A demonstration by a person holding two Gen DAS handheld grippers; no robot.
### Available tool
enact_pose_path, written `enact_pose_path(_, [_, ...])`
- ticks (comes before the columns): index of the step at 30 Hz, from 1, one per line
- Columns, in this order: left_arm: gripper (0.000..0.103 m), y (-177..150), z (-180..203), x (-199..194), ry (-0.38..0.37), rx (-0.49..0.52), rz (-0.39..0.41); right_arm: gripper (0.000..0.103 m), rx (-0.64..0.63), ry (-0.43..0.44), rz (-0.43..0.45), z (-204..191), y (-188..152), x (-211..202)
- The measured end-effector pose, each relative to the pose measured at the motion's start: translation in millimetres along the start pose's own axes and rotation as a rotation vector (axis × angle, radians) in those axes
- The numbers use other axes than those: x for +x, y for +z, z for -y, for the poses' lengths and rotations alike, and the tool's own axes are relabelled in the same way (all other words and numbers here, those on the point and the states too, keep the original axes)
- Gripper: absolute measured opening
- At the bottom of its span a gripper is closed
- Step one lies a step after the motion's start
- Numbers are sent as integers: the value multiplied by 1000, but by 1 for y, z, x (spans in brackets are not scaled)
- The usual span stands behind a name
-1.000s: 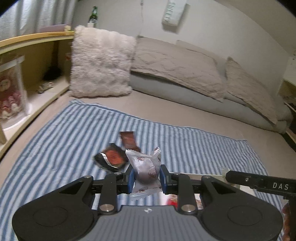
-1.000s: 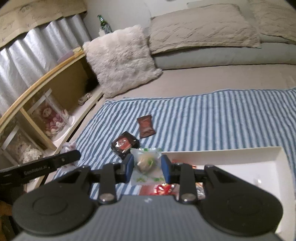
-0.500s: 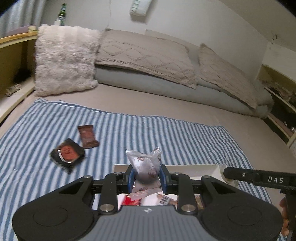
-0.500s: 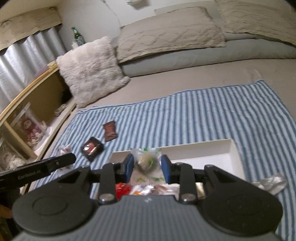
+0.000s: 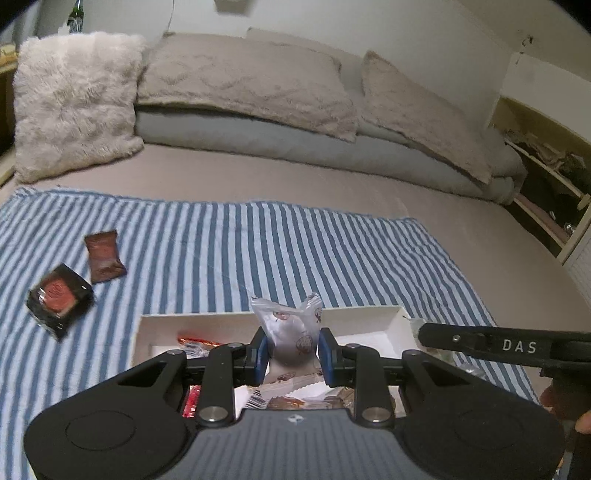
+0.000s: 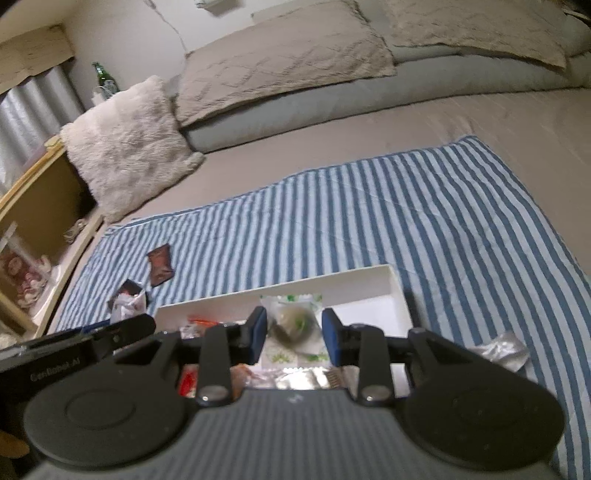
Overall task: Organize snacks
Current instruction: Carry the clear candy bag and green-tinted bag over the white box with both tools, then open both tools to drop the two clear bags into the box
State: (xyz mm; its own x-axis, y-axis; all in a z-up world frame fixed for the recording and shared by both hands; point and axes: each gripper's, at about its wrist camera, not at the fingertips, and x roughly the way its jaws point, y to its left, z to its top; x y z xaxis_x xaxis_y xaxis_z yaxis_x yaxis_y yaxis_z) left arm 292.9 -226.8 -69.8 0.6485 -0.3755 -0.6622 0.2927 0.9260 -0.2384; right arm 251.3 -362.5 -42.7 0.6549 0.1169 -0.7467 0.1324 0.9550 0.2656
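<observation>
Two grippers, left gripper (image 5: 291,352) clamped on a silver packet (image 5: 290,332), right gripper (image 6: 293,332) clamped on a green-print packet (image 6: 293,321), both right above the white box (image 5: 391,314).

The white tray (image 5: 147,325) has its near half hidden behind the gripper bodies in both views, so the wrappers inside cannot be counted. The black packet (image 6: 125,295) is blurred and partly covered by the other gripper. The bottle (image 5: 77,14) is cut off at the top edge.
</observation>
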Motion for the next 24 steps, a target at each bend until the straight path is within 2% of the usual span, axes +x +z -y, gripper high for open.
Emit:
enact_pose_path(10, [30,-1,-7,41,6,7,-61,38,26,-10,-57,3,5,41])
enact_pose_path(20, [32,5,-18,62,-20,-11,-55,38,39,18,-81,-11,9,70])
enact_pose_path(24, [49,5,-19,67,11,-5,-81,41,64,41,-69,-16,13,75])
